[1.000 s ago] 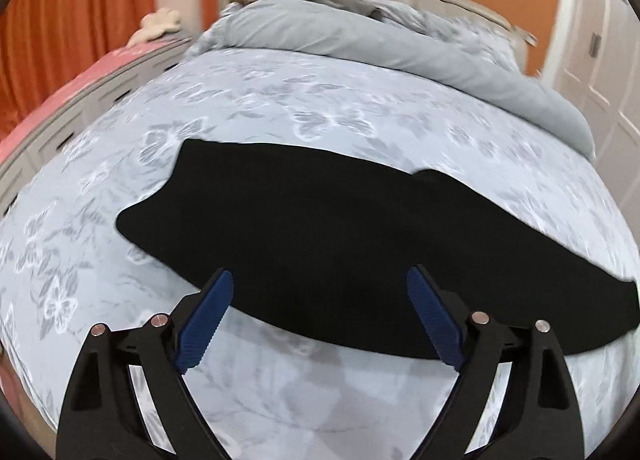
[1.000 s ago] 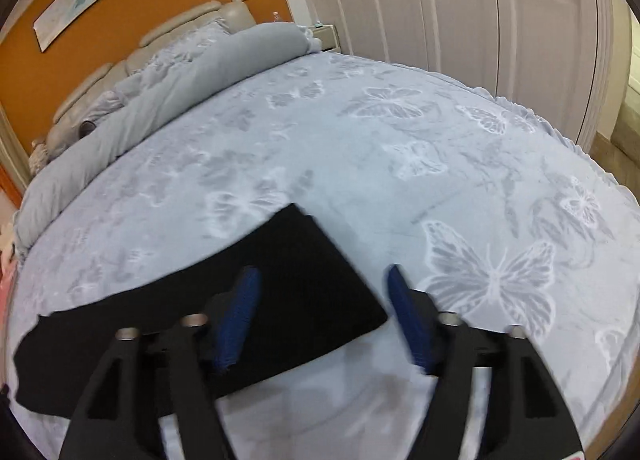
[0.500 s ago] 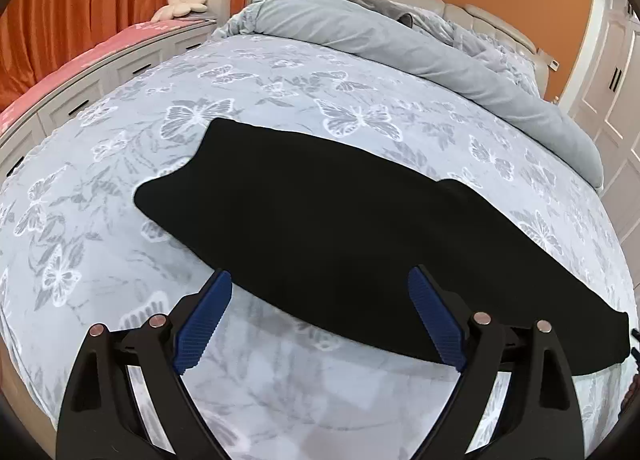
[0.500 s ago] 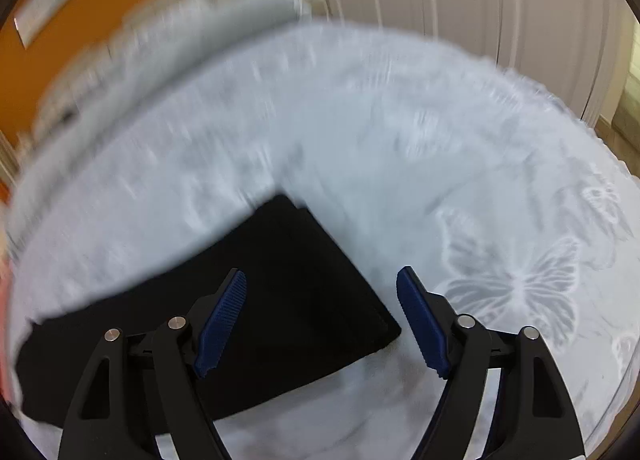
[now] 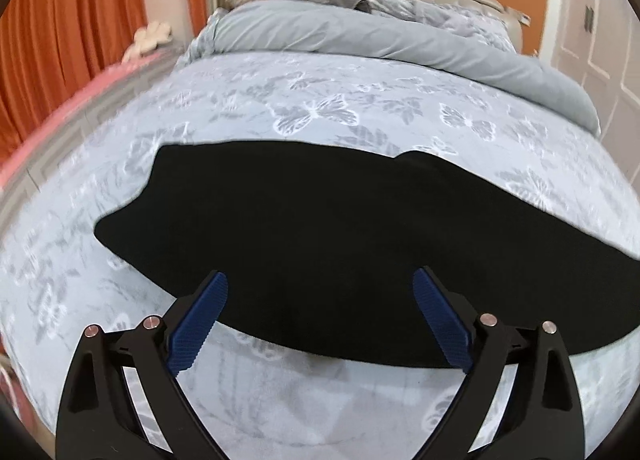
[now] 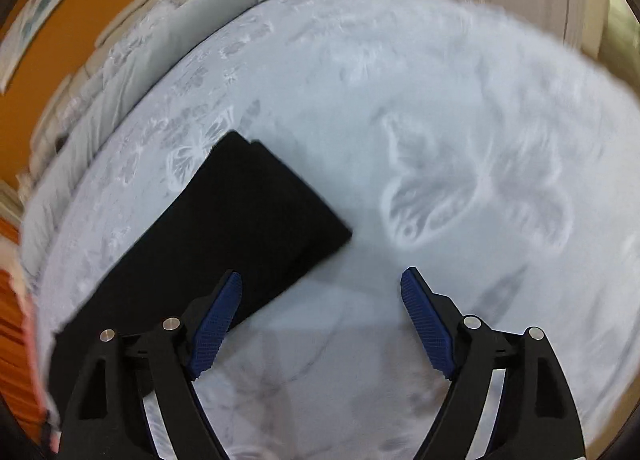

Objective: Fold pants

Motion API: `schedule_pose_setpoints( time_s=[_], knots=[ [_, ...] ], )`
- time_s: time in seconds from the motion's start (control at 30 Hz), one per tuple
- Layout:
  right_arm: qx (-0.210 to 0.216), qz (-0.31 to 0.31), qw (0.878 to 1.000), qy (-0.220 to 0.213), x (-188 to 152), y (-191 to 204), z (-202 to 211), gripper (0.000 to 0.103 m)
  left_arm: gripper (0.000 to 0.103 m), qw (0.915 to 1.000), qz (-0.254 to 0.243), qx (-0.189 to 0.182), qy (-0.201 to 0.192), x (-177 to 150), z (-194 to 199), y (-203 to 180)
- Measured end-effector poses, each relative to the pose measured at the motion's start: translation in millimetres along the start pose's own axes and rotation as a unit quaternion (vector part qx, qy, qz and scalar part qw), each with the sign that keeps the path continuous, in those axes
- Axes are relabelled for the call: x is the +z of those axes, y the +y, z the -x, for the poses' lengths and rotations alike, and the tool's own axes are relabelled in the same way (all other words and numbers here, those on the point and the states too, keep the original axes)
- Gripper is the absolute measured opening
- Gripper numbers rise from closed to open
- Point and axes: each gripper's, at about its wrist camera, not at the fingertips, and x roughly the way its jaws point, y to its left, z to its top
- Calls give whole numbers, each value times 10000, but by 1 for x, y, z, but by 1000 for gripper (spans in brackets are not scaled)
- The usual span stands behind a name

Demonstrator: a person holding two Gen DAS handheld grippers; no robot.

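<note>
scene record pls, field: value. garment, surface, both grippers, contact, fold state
garment: black fabric pants, lying flat as one long strip
surface: pale grey butterfly-print bedspread
left gripper: open, above the pants' near edge
right gripper: open, beside the leg-end corner
contact: none visible, nothing held
fold state: legs appear stacked lengthwise; crosswise fold not yet done
background: rolled grey duvet at the headboard

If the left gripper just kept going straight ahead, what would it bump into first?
Most likely the black pants, lying flat on the bed. The open left gripper points at their near edge, though depth is hard to judge.
</note>
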Motion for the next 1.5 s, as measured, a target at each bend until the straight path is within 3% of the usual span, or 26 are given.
schedule_pose_setpoints(
  time_s=[0.13,0.27,0.33,0.43,0.5,0.53,0.77,0.93,1.1,1.3,1.5],
  knots=[
    [463,-439,9979,-131,5,-4,-7,81,96,9999,3,-7,-135,-1,8,-5],
    [525,-295,9979,-247,8,12,-16,78,96,10000,82,-39,-30,-3,4,-4],
    [309,-69,9990,-302,7,24,-20,76,96,9999,116,-62,13,-3,2,-3],
    [223,13,9995,-221,7,28,-29,39,96,9999,152,-48,24,-1,1,-1],
    [301,-98,9992,-249,8,26,-29,30,96,9998,192,-48,45,-1,1,0],
    [421,-138,9988,-215,9,25,-29,16,96,9997,237,-39,72,0,0,2],
    [394,192,9963,-738,6,61,3,14,96,9965,733,-63,386,2,-12,23],
    [603,1037,9861,-1152,-10,133,41,14,96,9933,1037,-115,488,0,-12,36],
    [904,1847,9724,-1106,-45,210,46,14,96,9932,1078,-93,423,-1,-4,42],
    [1187,2897,9459,-857,-110,308,32,14,96,9918,1235,-56,324,2,4,61],
    [1240,3717,9184,-548,-177,366,9,14,96,9891,1444,-1,296,1,9,88]
  ],
)
